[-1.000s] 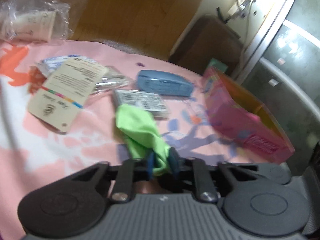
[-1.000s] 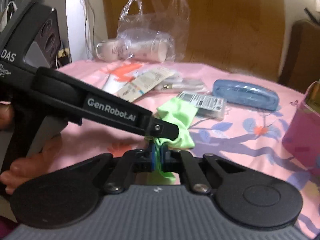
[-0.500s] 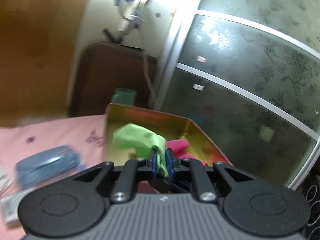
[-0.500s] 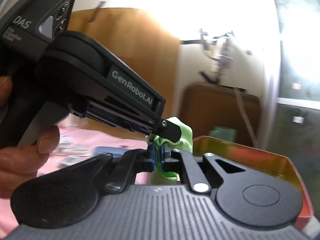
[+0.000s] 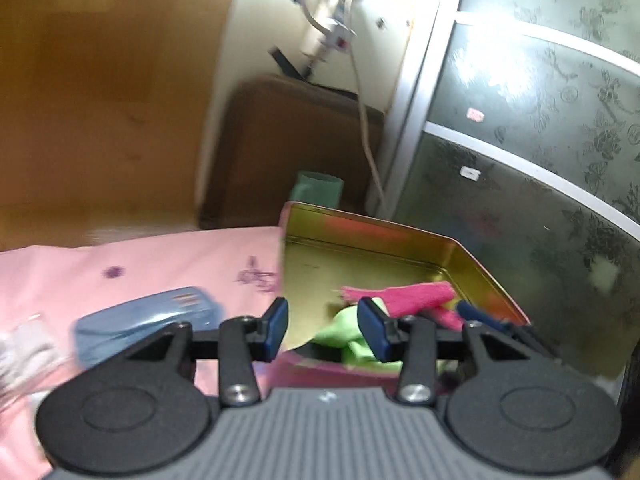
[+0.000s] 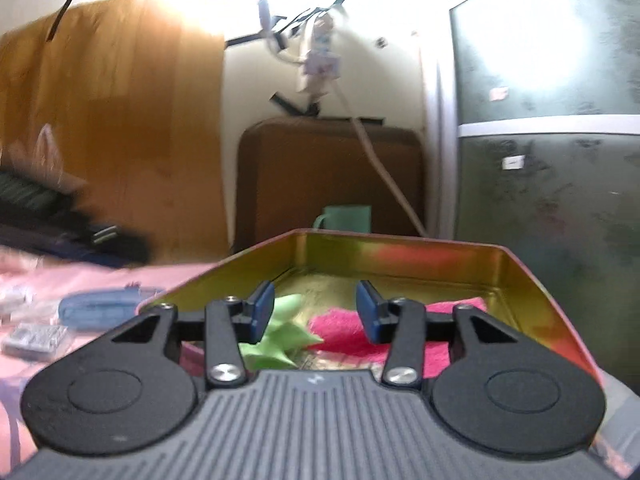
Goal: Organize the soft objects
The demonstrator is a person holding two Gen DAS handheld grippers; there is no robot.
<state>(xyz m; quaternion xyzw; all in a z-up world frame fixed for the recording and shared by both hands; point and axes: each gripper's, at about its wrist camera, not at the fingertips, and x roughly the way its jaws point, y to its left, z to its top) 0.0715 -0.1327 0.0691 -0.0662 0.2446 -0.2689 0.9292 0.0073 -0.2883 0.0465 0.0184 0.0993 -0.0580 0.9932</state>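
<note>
Nearest the cameras, both tools are hanging at the tin's near edge with their jaws spread wide and gripping nothing: the left gripper point(image 5: 323, 326) is sitting over the near-left corner, the right gripper point(image 6: 316, 311) is looking straight into the tin. Just beyond the blue pads, the green cloth point(image 6: 280, 338) is lying crumpled on the floor of the gold-lined tin point(image 6: 400, 256), touching or just beside the pink cloth point(image 6: 344, 334), with a dark blue piece point(image 5: 478, 314) showing further right in the left view. Judging from this, the drop-off of the green piece is finishing, and the step in hand is the release. The next move is probably calling for both tools to draw clear of the tin wall and turn toward the pink tablecloth point(image 5: 160, 264), where the blue case point(image 5: 144, 322) and a small packet point(image 6: 36, 336) are lying; whether any soft item is waiting there cannot be told from these views
</note>
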